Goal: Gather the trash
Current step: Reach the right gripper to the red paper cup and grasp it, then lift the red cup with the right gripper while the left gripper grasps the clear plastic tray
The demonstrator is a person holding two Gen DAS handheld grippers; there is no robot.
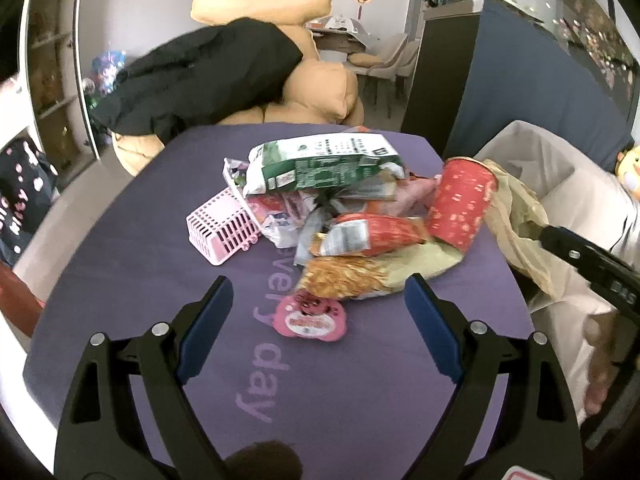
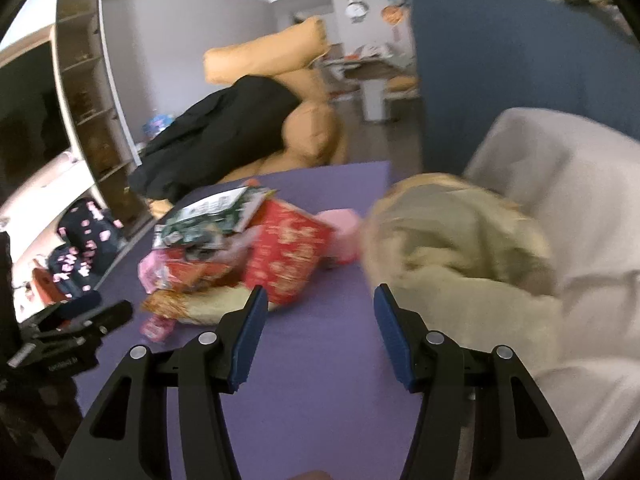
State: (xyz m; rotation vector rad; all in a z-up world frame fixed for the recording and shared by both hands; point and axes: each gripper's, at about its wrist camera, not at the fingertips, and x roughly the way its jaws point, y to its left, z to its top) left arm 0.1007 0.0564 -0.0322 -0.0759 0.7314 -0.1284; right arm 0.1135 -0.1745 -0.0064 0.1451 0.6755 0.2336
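Trash pile (image 1: 336,208) sits mid desk (image 1: 120,280), toward far edge. Left tongs (image 1: 318,304) released, empty, above pink wrapper (image 1: 310,318). Right tongs (image 2: 318,312) released, empty. Best: grab nearest wrapper first, pinch flat edge squarely.

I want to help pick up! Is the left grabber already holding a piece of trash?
No, the left gripper is open with nothing between its blue pads, and the pink wrapper lies on the purple table.

Home living room: tan sofa (image 1: 320,92), bookshelf (image 2: 88,92), dining chairs (image 1: 396,56) behind.
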